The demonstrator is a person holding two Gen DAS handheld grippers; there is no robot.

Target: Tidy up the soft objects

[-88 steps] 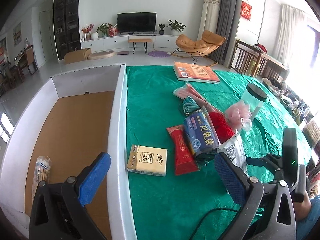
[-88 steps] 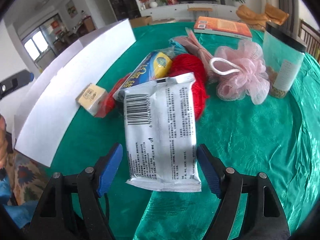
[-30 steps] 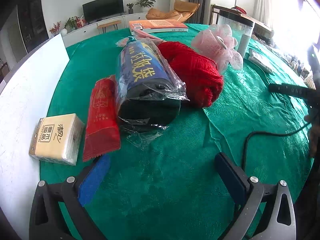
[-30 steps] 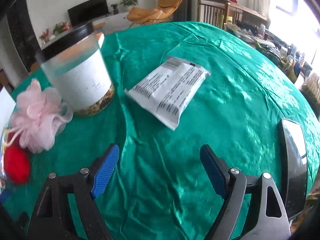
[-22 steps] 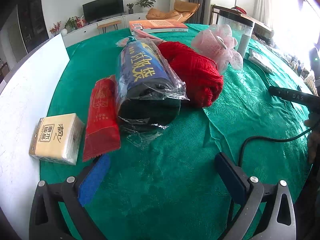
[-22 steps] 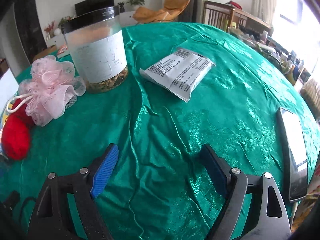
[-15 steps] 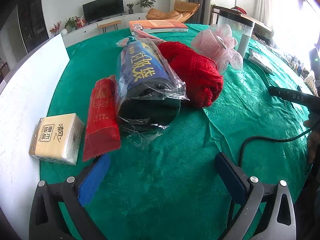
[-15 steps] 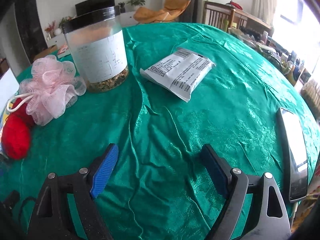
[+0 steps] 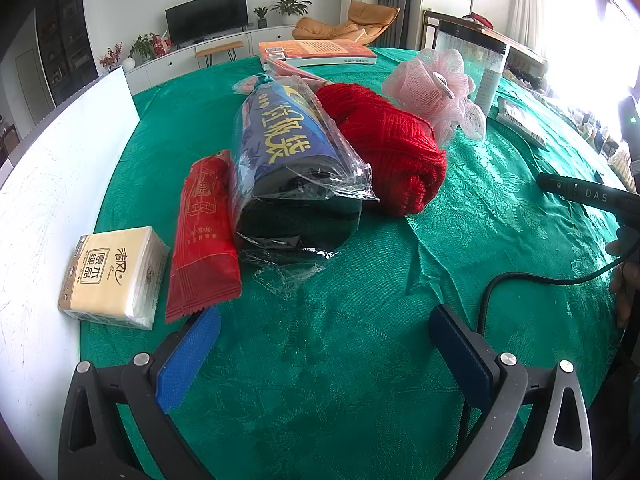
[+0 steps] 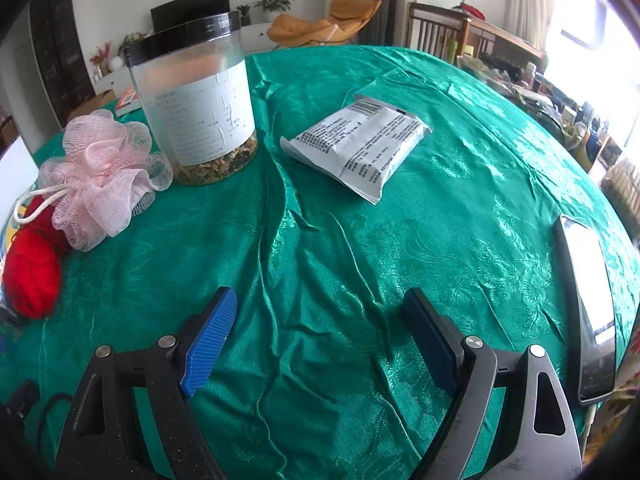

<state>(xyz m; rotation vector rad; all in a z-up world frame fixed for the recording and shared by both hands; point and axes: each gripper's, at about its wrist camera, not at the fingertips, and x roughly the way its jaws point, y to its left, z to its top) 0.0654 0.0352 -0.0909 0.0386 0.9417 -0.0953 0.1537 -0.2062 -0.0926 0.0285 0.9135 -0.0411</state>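
Left gripper [image 9: 324, 344]: wide, empty, near the red pouch [image 9: 204, 232].
Right gripper [image 10: 320, 332]: wide, empty.
Risk: grabbing the blue pack [image 9: 288, 160] could snag loose wrap (drags red yarn [image 9: 392, 152] along).

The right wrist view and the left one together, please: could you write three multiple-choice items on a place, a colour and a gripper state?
1. Where does the pink bath pouf lie?
A. Beside the clear jar
B. On the phone
C. Inside the jar

2. What colour is the yarn ball?
A. Yellow
B. Red
C. White

3. How is the right gripper?
A. Shut on the white packet
B. Shut on the yarn
C. Open, holding nothing

Answers:
1 A, the pouf rests against the jar's base.
2 B, it is plainly red.
3 C, only green tablecloth shows between its pads.
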